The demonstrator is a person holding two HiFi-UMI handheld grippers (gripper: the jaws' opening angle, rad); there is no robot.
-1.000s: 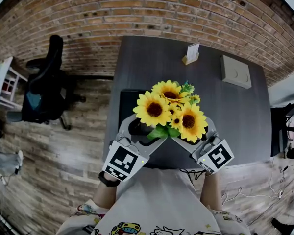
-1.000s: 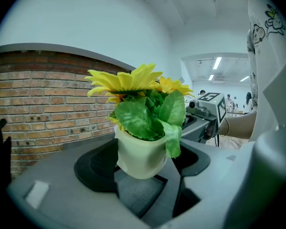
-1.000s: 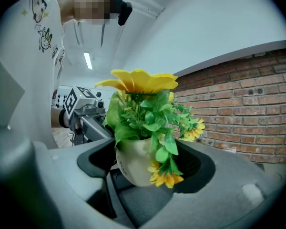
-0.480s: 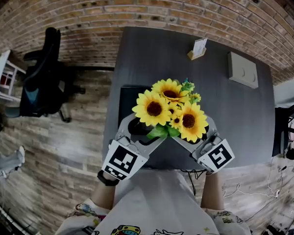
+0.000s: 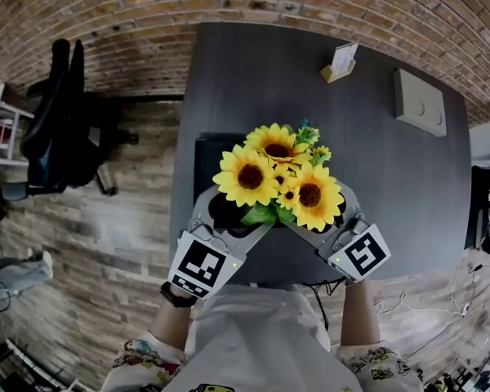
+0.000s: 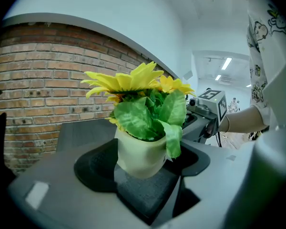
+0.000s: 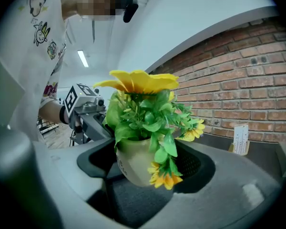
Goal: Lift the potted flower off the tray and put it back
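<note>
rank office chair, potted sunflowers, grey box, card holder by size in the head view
1-2. office chair and potted sunflowers: about equal, flowers nearer the camera, so unranked
3. grey box
4. card holder

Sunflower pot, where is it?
In the head view's middle, the sunflower pot is gripped between the left gripper and right gripper, over the dark tray near the table's front edge.

Black chair [image 5: 61, 137], card stand [image 5: 340, 62] (perhaps paper)

Potted flower [image 5: 273, 174] held between left gripper [image 5: 229, 219] and right gripper [image 5: 328, 219], over tray [image 5: 206, 149] on table [image 5: 269, 72]; chair [image 5: 57, 129] left of table
</note>
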